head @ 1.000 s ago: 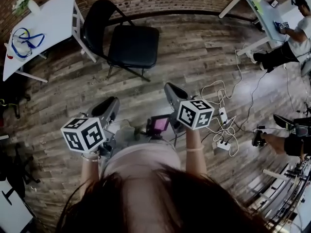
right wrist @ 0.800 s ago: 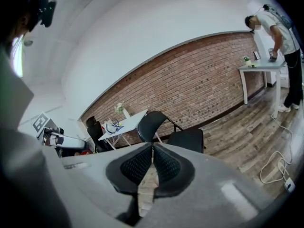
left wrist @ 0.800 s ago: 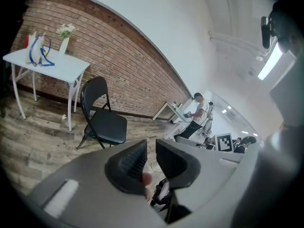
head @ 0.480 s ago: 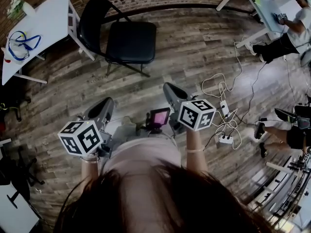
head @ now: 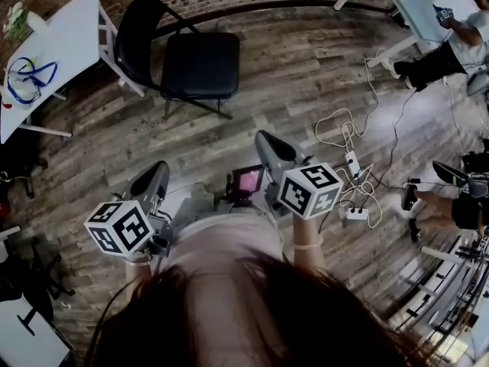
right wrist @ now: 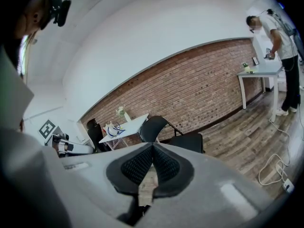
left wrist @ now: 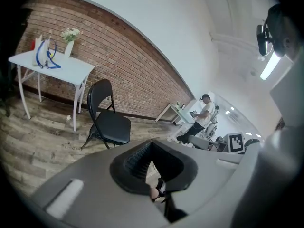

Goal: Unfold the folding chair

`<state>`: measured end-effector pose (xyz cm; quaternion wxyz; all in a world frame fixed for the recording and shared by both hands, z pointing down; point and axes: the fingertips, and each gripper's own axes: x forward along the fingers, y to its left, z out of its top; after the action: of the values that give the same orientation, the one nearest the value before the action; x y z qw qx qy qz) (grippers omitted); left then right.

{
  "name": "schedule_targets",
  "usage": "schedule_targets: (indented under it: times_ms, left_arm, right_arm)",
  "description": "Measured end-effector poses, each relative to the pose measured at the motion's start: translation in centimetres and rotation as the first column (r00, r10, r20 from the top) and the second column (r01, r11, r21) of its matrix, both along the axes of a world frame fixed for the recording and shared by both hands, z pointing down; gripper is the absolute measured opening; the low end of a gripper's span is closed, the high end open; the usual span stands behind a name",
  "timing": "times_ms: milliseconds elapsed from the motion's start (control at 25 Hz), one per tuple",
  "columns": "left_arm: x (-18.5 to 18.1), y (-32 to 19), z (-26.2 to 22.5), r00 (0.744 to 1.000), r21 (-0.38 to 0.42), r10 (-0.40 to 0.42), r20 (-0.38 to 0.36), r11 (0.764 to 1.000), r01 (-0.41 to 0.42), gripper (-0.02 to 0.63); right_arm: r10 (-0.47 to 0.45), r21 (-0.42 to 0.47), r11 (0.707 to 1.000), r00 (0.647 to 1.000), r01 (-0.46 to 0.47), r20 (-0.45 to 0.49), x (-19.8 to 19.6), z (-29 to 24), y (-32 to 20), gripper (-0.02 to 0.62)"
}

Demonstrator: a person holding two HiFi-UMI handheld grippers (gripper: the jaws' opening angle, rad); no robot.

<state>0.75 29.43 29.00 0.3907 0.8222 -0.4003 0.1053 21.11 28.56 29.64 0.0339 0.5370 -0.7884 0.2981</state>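
The black folding chair (head: 197,66) stands unfolded on the wood floor by the brick wall, seat flat, well ahead of both grippers. It shows in the left gripper view (left wrist: 110,125) and in the right gripper view (right wrist: 183,137) too. My left gripper (head: 158,167) is held close to my body, jaws shut with nothing between them (left wrist: 151,144). My right gripper (head: 265,138) sits a little further forward, also shut and empty (right wrist: 152,146). Neither touches the chair.
A white table (head: 53,52) with a blue cord and a vase stands left of the chair. Cables and a power strip (head: 353,212) lie on the floor at right. A person (head: 451,52) stands at another white table (head: 416,6) far right. A small pink-screened device (head: 248,180) sits between my grippers.
My left gripper has drawn back toward my body and lower left in the head view. The right gripper has shifted only slightly. The chair stays unfolded in place.
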Motion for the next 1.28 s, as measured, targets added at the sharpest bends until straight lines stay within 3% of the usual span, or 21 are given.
schedule_targets:
  times_ms: [400, 680, 1080, 1280]
  left_arm:
    - [-0.3, -0.5, -1.0, 1.0, 0.036, -0.006, -0.004, 0.999, 0.006, -0.002]
    - [-0.4, -0.8, -2.3, 0.995, 0.05, -0.007, -0.098, 0.999, 0.012, -0.002]
    - [0.8, -0.7, -2.5, 0.994, 0.053, 0.031, -0.107, 0.998, -0.025, 0.0]
    - [0.8, -0.9, -2.1, 0.993, 0.03, 0.009, -0.115, 1.0, -0.006, 0.0]
  right_arm:
    - [0.011, -0.018, 1.0, 0.999, -0.01, 0.048, 0.3, 0.0, 0.3, -0.008]
    - [-0.001, -0.023, 1.0, 0.999, 0.002, 0.043, -0.1, 0.2, 0.1, -0.008]
    - [0.003, -0.021, 1.0, 0.999, -0.002, 0.041, 0.2, 0.4, -0.1, -0.008]
    - [0.019, -0.03, 0.999, 0.999, -0.018, 0.04, 0.9, 0.4, 0.0, -0.008]
